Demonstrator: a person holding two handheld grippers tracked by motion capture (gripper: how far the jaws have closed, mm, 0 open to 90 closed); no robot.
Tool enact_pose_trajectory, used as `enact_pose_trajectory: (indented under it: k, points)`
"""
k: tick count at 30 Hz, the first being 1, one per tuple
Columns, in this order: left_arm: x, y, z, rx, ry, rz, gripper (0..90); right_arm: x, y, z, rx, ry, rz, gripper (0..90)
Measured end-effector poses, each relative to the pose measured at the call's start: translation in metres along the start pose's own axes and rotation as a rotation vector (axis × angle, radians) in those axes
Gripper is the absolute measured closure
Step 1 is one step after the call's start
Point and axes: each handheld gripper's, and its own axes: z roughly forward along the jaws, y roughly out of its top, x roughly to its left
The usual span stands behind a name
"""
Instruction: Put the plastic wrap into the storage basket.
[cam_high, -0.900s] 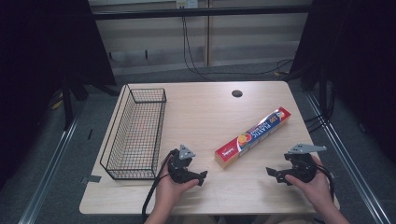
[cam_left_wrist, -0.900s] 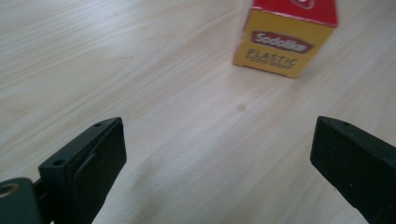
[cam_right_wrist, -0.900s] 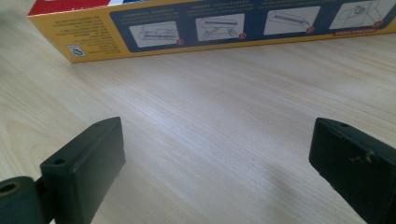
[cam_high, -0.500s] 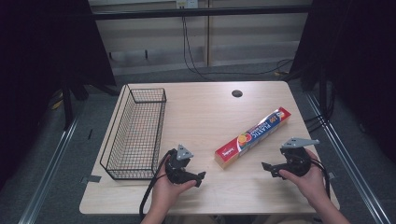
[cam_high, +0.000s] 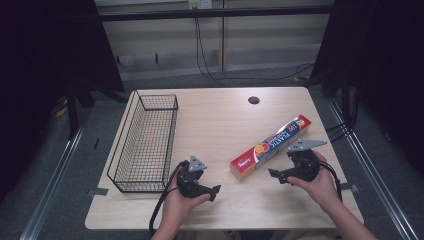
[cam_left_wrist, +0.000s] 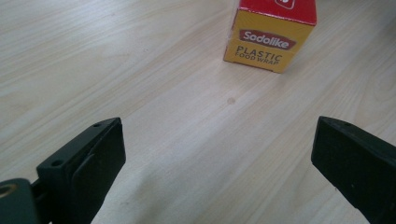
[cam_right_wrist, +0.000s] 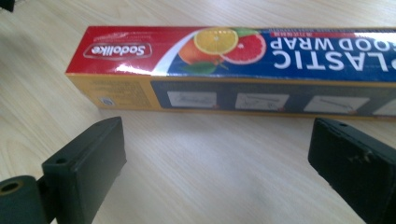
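Wooden table (cam_high: 220, 120), wire basket (cam_high: 145, 142) at left, plastic wrap box (cam_high: 272, 146) right of centre; right gripper (cam_high: 274, 173) and left gripper (cam_high: 216, 190), jaws apart, empty, approaching it; next probably clamp box sides.

Even, soft light falls from above on the pale tabletop (cam_high: 220, 130), which reads bright in the high view while the surroundings at both sides sink into near black. Shadows are faint and short, gathered under the wire basket (cam_high: 145, 142) and the hands. The high view is slightly soft and grainy. In both gripper views the black fingers (cam_right_wrist: 86, 163) sit blurred in the foreground, and a mild sheen glares on the glossy plastic wrap box (cam_right_wrist: 233, 60).
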Motion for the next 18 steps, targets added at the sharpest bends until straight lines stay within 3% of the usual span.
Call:
enact_pose_trajectory:
  k: [7,10,12,18]
  points:
    - [0.0,0.0,0.002,0.017,-0.01,0.002,2.9,0.002,0.013,0.012,0.02,0.039,-0.03,5.9]
    - [-0.001,0.0,0.002,0.012,-0.02,0.002,2.7,0.002,0.014,0.014,0.025,0.031,-0.025,5.9]
    - [-0.003,0.0,0.004,0.014,-0.028,0.006,2.5,0.001,0.016,0.014,0.025,0.025,0.011,5.9]
    - [-0.008,0.003,0.008,0.015,-0.057,0.011,1.3,-0.004,0.016,0.011,0.009,0.018,0.015,5.6]
